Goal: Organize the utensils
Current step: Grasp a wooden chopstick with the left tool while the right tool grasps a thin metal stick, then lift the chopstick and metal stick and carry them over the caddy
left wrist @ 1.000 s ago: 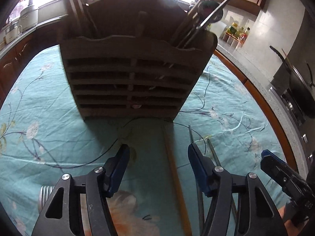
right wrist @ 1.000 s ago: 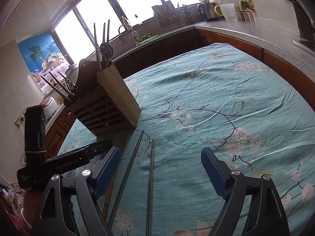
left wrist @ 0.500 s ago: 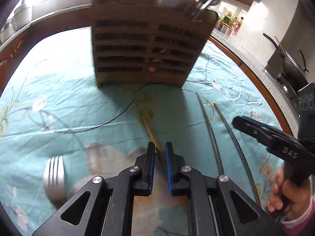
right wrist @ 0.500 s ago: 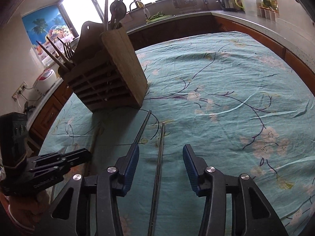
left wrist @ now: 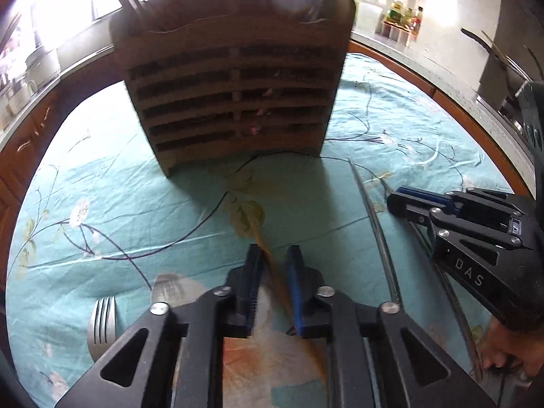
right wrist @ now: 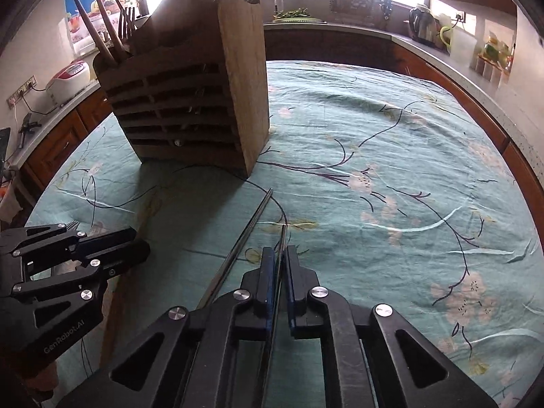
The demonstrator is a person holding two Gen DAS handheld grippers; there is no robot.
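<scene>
A slatted wooden utensil holder (left wrist: 234, 91) stands on the teal flowered tablecloth; it also shows in the right wrist view (right wrist: 190, 102), with utensils sticking out of its top. My left gripper (left wrist: 274, 255) is shut on a wooden chopstick (left wrist: 263, 243) lying on the cloth. My right gripper (right wrist: 278, 255) is shut on a metal chopstick (right wrist: 282, 238). A second metal chopstick (right wrist: 244, 234) lies just to its left on the cloth. In the left wrist view the right gripper (left wrist: 401, 200) sits over the two metal chopsticks (left wrist: 374, 217).
A metal fork (left wrist: 101, 323) lies on the cloth at the left gripper's left. The round table's wooden rim (right wrist: 516, 156) curves along the right. Kitchen counters with a kettle (right wrist: 421, 27), a rice cooker (right wrist: 69, 78) and jars (left wrist: 401, 17) surround the table.
The right gripper has closed from open onto the metal chopstick and moved nearer the holder. The left gripper, open a second ago, has stayed shut on the wooden chopstick.
</scene>
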